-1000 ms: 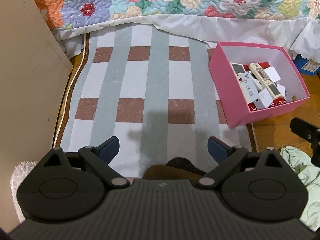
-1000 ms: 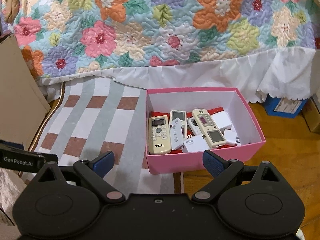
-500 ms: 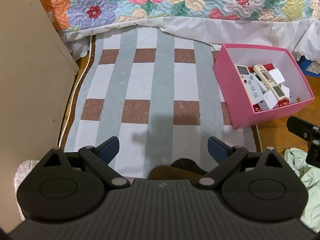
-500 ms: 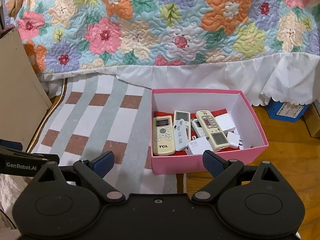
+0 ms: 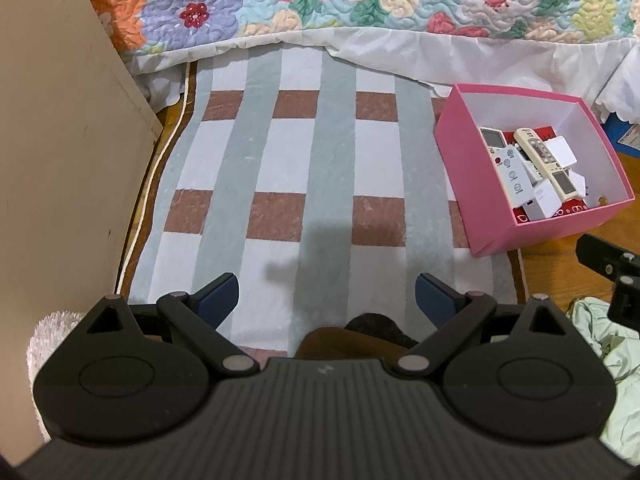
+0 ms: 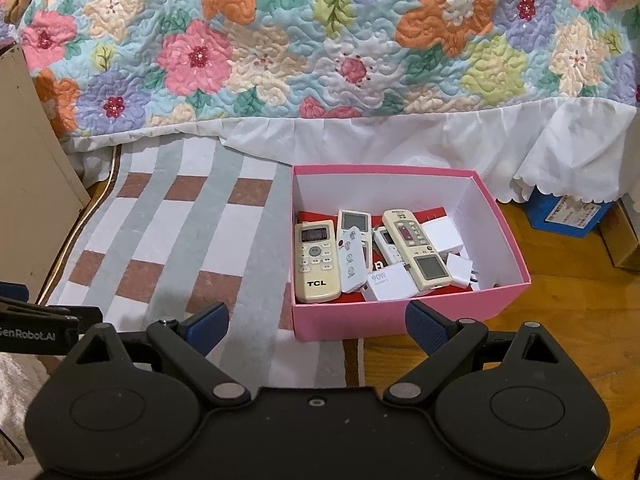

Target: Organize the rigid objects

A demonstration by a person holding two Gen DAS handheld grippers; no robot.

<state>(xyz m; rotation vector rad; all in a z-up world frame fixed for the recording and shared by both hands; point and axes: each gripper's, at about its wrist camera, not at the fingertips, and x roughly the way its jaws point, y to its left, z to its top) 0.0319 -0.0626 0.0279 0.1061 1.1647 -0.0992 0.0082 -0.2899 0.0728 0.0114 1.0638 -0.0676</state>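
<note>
Pink box [image 6: 384, 320] on the floor, partly over the edge of the checked rug [image 6: 172, 248], open-topped, white inside, filled with remotes: cream TCL remote [image 6: 316, 260] at its left wall, longer remote [image 6: 416, 248] lying slantwise over white chargers [image 6: 388, 286]. Sits just ahead of the right gripper [image 6: 316, 324], jaws spread wide and empty. Lies well off to the right of the left gripper [image 5: 326, 298], likewise agape, holding nothing, over bare rug.

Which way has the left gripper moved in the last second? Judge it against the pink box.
Yes: the left gripper has shifted or turned slightly left; the pink box sits a little farther right in its view.
</note>
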